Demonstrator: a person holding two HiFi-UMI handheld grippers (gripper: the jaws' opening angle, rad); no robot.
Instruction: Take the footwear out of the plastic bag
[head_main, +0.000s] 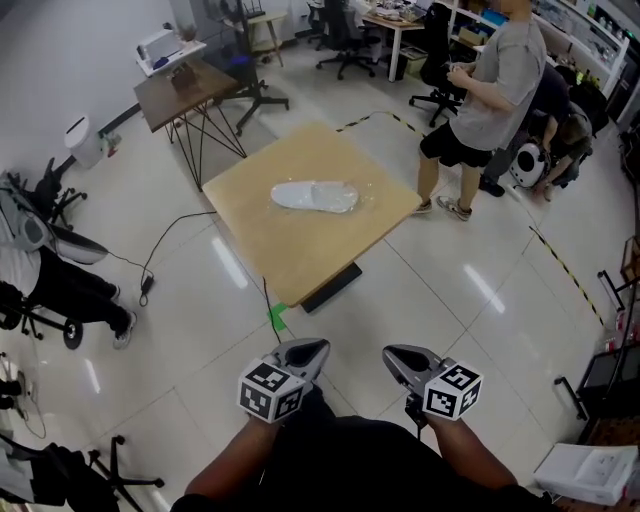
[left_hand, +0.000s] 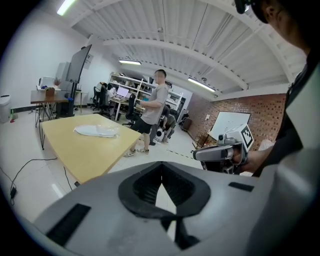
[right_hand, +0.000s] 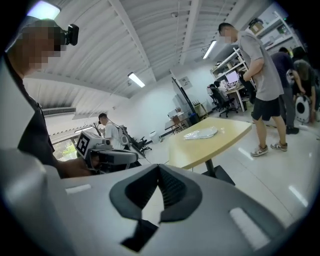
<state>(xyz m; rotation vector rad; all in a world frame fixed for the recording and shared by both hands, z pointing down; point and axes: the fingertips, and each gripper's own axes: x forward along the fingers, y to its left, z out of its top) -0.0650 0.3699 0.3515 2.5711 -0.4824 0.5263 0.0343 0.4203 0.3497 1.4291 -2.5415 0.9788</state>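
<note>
A glossy tiled floor (head_main: 470, 300) spreads around a square light-wood table (head_main: 300, 255), with a bystander in a grey shirt (head_main: 495, 85) standing just beyond its far right corner. Near the table's middle lies a clear plastic bag (head_main: 362, 194) with a white slipper (head_main: 312, 196) inside it. Well short of the table, over the floor, the left gripper (head_main: 308, 350) and right gripper (head_main: 398, 358) are held side by side, each with its jaws pressed together on nothing.
</note>
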